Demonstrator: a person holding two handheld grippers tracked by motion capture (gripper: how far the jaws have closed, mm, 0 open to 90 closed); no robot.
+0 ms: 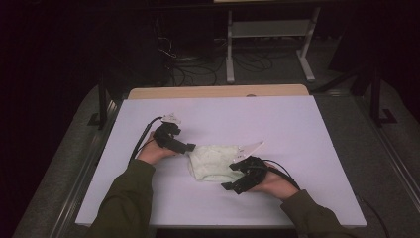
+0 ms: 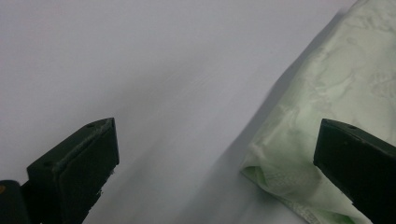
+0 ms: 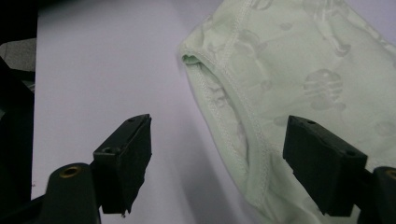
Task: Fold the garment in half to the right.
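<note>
- Garment (image 1: 212,162): pale green knit, folded into a soft rounded block, faint tone-on-tone print of striped discs and figures; stitched double-seam hem along one edge, small opening at a corner fold. Lying flat on the sheet, a little nearer than its middle, between the two grippers. Long axis roughly across the table, left to right in the high view, slightly slanted.
- Same garment in the left gripper view (image 2: 336,88): matte, lightly crumpled, folded corner pointing toward the near jaws.
- Same garment in the right gripper view (image 3: 299,70): hem running diagonally, layered edge visible at the fold.
- Left gripper (image 1: 182,147): black, hard, blocky; at the garment's left edge. Jaws spread wide, nothing clamped; one jaw over bare sheet, the other over the cloth's corner.
- Right gripper (image 1: 236,174): black, cable trailing; at the garment's near right edge. Jaws spread wide, not clamped; hem lying between them, one jaw over cloth, the other over sheet.
- Sheet (image 1: 277,124): smooth, white with a lilac cast, rectangular, covering the tabletop.
- Table (image 1: 218,91): light wooden strip exposed beyond the sheet's far edge.
- Sleeves (image 1: 126,198): olive-green fabric, entering from the near side.
</note>
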